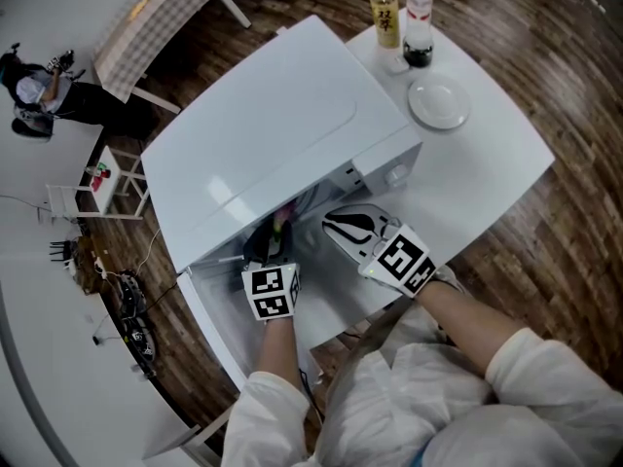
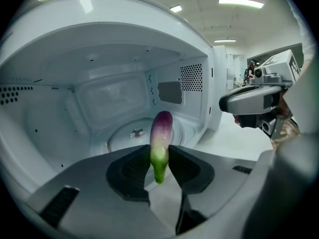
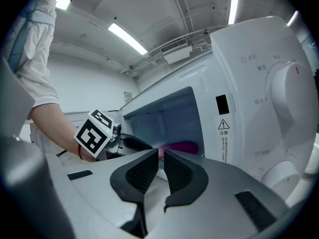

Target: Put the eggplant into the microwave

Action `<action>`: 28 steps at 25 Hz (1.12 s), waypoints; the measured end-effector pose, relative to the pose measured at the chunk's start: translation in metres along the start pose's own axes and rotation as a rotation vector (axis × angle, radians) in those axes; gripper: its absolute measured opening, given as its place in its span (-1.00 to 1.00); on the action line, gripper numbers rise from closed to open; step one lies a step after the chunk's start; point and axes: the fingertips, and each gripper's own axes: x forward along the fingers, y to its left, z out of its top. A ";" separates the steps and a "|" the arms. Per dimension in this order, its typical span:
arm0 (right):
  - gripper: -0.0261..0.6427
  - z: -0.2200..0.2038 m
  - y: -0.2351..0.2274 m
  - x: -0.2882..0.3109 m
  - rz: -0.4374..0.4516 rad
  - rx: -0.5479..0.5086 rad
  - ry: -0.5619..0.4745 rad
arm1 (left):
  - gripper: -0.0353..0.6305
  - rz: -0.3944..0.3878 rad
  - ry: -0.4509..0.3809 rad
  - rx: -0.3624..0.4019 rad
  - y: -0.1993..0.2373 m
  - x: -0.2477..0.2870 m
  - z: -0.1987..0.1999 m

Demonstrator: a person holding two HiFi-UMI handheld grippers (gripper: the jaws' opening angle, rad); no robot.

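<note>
The white microwave stands open on the white table. My left gripper is shut on the eggplant, gripping its green stem end, and the purple body points up into the cavity over the glass turntable. In the head view the left gripper reaches into the opening and a bit of the eggplant shows. My right gripper hovers just outside the opening, jaws almost together with nothing between them. The right gripper view shows the eggplant as a purple shape inside the cavity.
The microwave door hangs open toward me at the left. The control panel with knobs is right of the opening. Two bottles and a white plate stand on the table behind the microwave.
</note>
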 end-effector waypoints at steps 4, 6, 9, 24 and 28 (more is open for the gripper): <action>-0.80 -0.002 -0.003 -0.001 -0.006 0.002 0.008 | -0.55 -0.001 0.012 0.011 0.000 0.006 -0.001; -0.80 -0.003 -0.003 -0.001 -0.008 -0.001 0.011 | -0.55 0.000 0.013 0.021 0.001 0.008 0.000; -0.80 -0.004 -0.003 -0.002 -0.011 0.002 0.015 | -0.54 -0.003 0.013 0.027 0.001 0.010 0.000; -0.80 -0.006 -0.001 -0.004 -0.013 0.014 0.023 | -0.54 0.002 0.055 0.048 0.009 0.023 -0.001; -0.80 -0.006 -0.001 -0.003 -0.015 0.014 0.025 | -0.54 -0.008 0.045 0.040 0.008 0.025 0.002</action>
